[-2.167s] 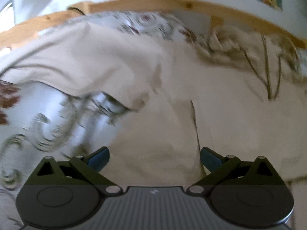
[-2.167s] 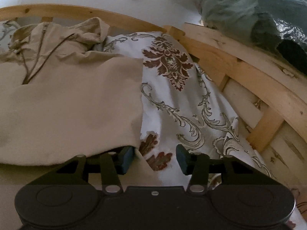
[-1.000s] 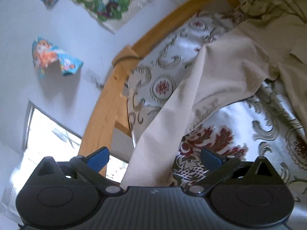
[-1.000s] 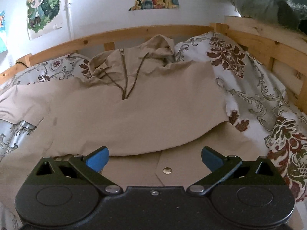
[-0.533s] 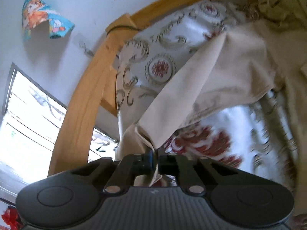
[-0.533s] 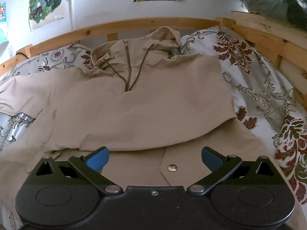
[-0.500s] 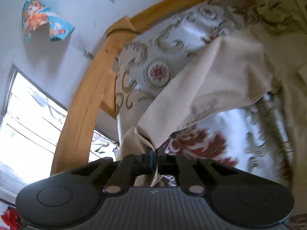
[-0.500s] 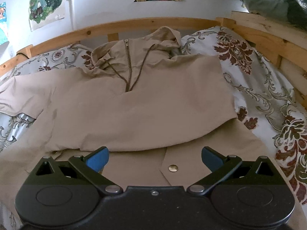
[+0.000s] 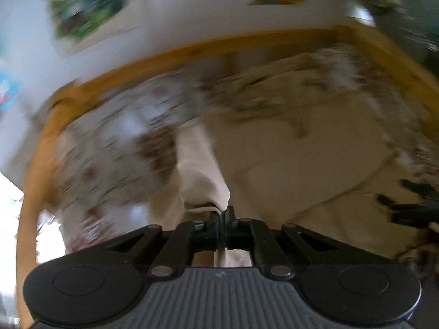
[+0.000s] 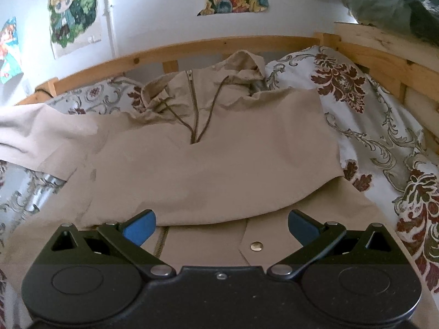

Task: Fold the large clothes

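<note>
I can read no brand, label or writing anywhere; the posters (image 10: pixel 74 13) on the wall carry cartoon figures and flowers only. My left wrist view is heavily smeared, so the bedspread pattern and the wall pictures there are only blotches, and a dark shape at its right edge is too blurred for me to name. In it my left hand-held gripper (image 9: pixel 222 216) has its jaws pressed together on a fold of pale sleeve (image 9: pixel 200 170), which rises from the pinch toward the rest of the garment. The beige hooded jacket (image 10: pixel 219 148) lies spread on the bed, hood toward the wooden headboard (image 10: pixel 192 50), with a zip and two dark drawcords at the neck. Its right side is folded across the chest, and below that fold I see a metal snap (image 10: pixel 256 246) and a stretch of zipper. My right hand-held gripper (image 10: pixel 221 226) hangs over the lower front with its blue pads (image 10: pixel 140 226) wide apart, holding nothing. The floral bedspread (image 10: pixel 370 126) shows on both sides; the jacket's hem is hidden behind my gripper body.
</note>
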`<action>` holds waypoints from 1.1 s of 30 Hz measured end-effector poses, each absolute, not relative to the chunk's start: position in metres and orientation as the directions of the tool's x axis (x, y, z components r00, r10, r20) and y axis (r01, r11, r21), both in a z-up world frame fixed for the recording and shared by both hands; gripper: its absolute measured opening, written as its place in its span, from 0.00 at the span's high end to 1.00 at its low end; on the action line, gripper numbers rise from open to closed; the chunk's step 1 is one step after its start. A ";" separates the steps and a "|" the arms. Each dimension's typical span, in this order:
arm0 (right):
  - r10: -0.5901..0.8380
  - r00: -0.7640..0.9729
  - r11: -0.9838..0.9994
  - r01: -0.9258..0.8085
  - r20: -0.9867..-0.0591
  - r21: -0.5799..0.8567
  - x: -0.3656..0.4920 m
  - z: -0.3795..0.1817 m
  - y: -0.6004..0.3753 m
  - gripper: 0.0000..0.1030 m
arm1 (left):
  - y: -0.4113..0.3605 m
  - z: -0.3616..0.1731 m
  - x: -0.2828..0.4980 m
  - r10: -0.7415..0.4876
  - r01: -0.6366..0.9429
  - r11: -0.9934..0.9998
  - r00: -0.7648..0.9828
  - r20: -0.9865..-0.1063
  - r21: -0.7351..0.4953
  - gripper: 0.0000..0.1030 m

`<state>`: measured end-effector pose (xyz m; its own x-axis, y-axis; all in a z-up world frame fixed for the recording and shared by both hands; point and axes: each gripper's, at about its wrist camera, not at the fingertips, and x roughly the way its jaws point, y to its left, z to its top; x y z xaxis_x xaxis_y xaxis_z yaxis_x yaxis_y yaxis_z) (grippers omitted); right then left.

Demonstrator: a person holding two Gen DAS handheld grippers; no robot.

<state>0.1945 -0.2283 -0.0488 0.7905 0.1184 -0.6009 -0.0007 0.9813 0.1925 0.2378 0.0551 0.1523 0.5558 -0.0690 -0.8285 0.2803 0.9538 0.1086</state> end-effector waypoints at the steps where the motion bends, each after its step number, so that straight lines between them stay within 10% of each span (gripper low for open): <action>1: 0.119 0.795 0.980 0.004 -0.595 0.201 0.193 -0.047 -0.232 0.01 | 0.036 0.150 0.238 -0.094 0.315 0.944 0.548 -0.831 0.101 0.98; 9: 0.024 0.822 0.977 0.101 -0.570 0.187 0.198 -0.049 -0.277 0.01 | -0.111 0.076 0.273 -0.319 0.439 0.893 0.461 -0.828 -0.100 0.89; 13: -0.018 0.804 0.946 0.207 -0.594 0.251 0.199 -0.060 -0.311 0.01 | -0.122 0.034 0.287 -0.402 0.396 0.883 0.359 -0.842 -0.252 0.42; 19: 0.044 0.782 0.907 0.230 -0.622 0.353 0.202 -0.074 -0.321 0.01 | -0.066 0.025 0.287 -0.410 0.341 0.898 0.416 -0.812 -0.279 0.20; 26: 0.112 0.726 0.945 0.132 -0.679 0.298 0.216 -0.092 -0.284 0.02 | 0.041 -0.021 0.292 -0.038 0.044 0.999 0.595 -0.803 -0.015 0.19; 33: 0.123 0.678 0.946 0.140 -0.724 0.292 0.228 -0.122 -0.271 0.27 | 0.107 -0.062 0.318 0.023 -0.142 0.986 0.651 -0.759 -0.093 0.31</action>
